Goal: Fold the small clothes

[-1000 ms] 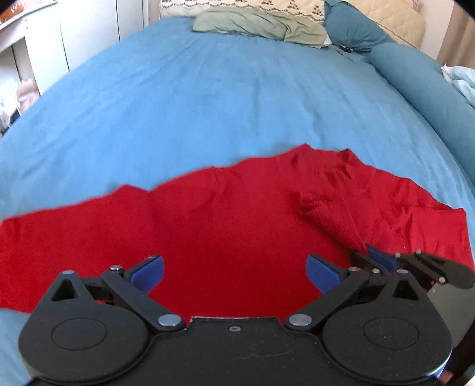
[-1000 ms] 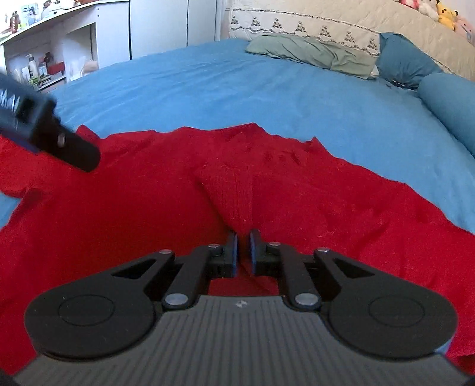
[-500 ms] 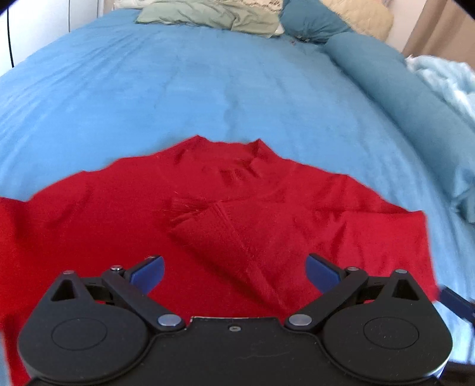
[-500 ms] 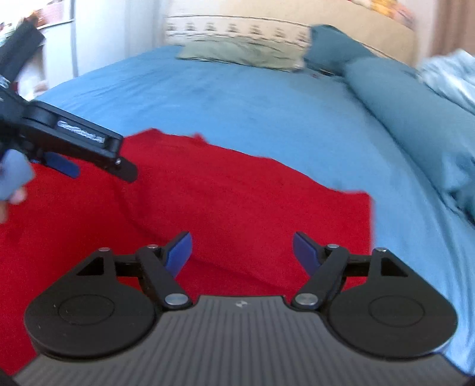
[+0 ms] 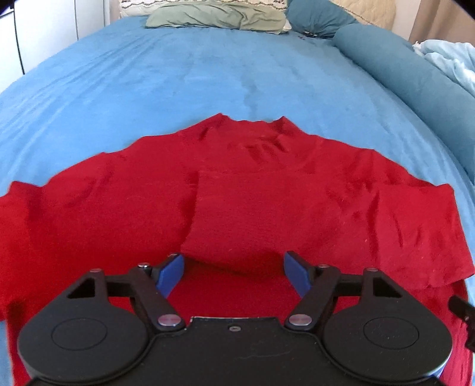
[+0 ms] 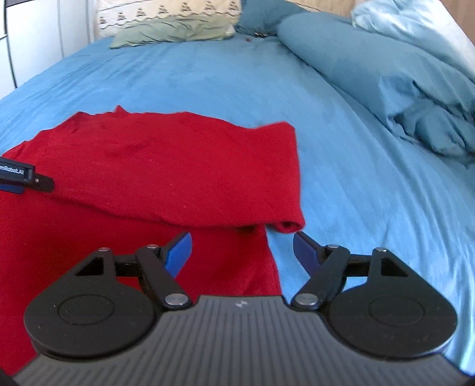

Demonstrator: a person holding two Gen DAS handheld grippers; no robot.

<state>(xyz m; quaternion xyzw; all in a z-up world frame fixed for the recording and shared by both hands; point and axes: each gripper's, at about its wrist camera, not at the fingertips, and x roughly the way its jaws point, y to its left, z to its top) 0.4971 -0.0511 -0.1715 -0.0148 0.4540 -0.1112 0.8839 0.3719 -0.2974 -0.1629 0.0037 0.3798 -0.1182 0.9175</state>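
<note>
A red long-sleeved top lies flat on the blue bed sheet, neckline away from me. One sleeve end is folded in over the chest, its cuff lying just ahead of my left gripper, which is open and empty. In the right wrist view the top's folded right side ends in a rolled corner. My right gripper is open and empty, straddling the garment's right edge just below that corner. The left gripper's finger shows at the left edge.
A green pillow and a patterned pillow lie at the headboard. A teal bolster and a bunched light-blue duvet run along the right side of the bed. White cupboards stand at the far left.
My right gripper let go of the sleeve cuff, opened and moved right to the garment's right edge. My left gripper swung right until the folded cuff sits between its open fingers.
</note>
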